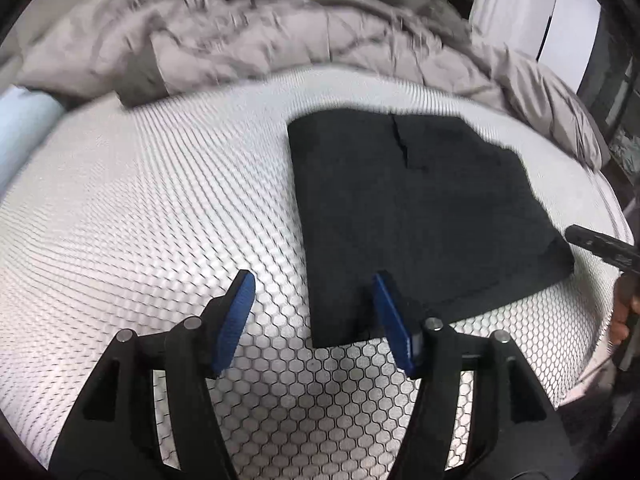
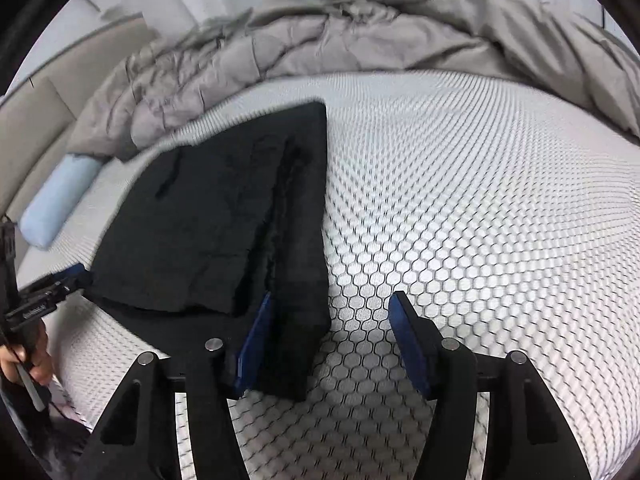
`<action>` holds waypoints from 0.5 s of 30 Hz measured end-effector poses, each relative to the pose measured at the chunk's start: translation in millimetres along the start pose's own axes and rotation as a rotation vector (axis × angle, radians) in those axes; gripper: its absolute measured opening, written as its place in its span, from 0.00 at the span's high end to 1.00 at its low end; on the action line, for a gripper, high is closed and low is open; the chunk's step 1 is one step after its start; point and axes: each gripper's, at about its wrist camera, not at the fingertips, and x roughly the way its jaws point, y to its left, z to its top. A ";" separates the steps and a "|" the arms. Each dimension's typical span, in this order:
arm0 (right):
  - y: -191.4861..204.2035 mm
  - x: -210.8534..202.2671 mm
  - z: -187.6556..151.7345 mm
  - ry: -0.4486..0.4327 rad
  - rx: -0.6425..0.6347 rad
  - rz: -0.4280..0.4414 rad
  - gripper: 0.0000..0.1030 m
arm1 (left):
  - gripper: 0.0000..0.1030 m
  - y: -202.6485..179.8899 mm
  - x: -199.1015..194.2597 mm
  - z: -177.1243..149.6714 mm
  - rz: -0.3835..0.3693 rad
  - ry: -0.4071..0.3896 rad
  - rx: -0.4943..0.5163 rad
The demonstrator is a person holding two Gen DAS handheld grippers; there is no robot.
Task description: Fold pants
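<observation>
Black pants (image 1: 420, 216), folded, flat on mattress (image 1: 160, 200) btwn left gripper (image 1: 314, 312) & right gripper (image 2: 332, 332), both jaws released, nothing held; risk: careless grab w/ one finger drags top layer, undoing fold.

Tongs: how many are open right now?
2. The left tongs gape over the near left corner of the folded black pants; the right tongs gape over their near right corner. Neither grips fabric.
</observation>
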 end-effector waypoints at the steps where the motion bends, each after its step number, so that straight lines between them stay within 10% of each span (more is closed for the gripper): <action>1: 2.1 -11.6 -0.5 -0.035 -0.004 0.026 0.35 | 0.37 -4.3 -8.4 -1.4 0.019 -0.028 0.000; 8: 27.3 -58.5 -5.8 -0.232 -0.092 0.064 0.02 | 0.03 -38.7 -51.5 -14.4 0.008 -0.178 0.011; 15: 47.2 -83.7 -32.4 -0.327 -0.162 0.140 0.00 | 0.01 -68.4 -71.6 -37.4 0.039 -0.284 0.037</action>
